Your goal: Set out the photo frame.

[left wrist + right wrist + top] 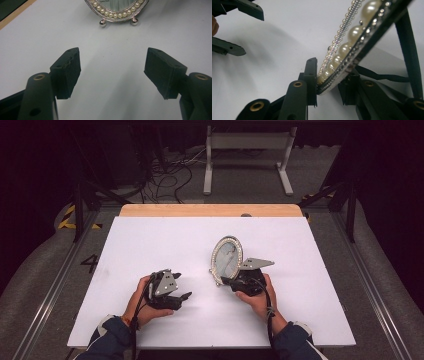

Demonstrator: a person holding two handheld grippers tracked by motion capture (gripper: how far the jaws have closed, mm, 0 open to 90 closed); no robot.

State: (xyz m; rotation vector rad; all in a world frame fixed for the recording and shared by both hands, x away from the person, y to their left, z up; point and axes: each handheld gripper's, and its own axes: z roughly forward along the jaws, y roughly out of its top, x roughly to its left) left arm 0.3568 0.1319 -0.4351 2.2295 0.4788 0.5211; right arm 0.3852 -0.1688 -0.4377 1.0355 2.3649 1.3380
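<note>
Oval pearl-rimmed picture frame [226, 258] standing upright right of centre on the white table [150, 245], tilted back a little, glass face turned toward the left and near side. Right gripper [231, 281] at the frame's near lower edge, jaws clamped on the rim: in the right gripper view, one black pad pressed against the pearl-set front [352, 32], the other against the dark back, the rim [329, 85] pinched between them. Black easel strut [409, 50] behind the frame, slanting down to the table. Left gripper [180, 295] well apart to the left, resting low over the bare table in the person's left hand [140, 302], jaws spread wide with nothing between them. In the left gripper view, frame's lower arc [116, 13] and its two small ball feet [102, 23] on the table beyond the open pads.
</note>
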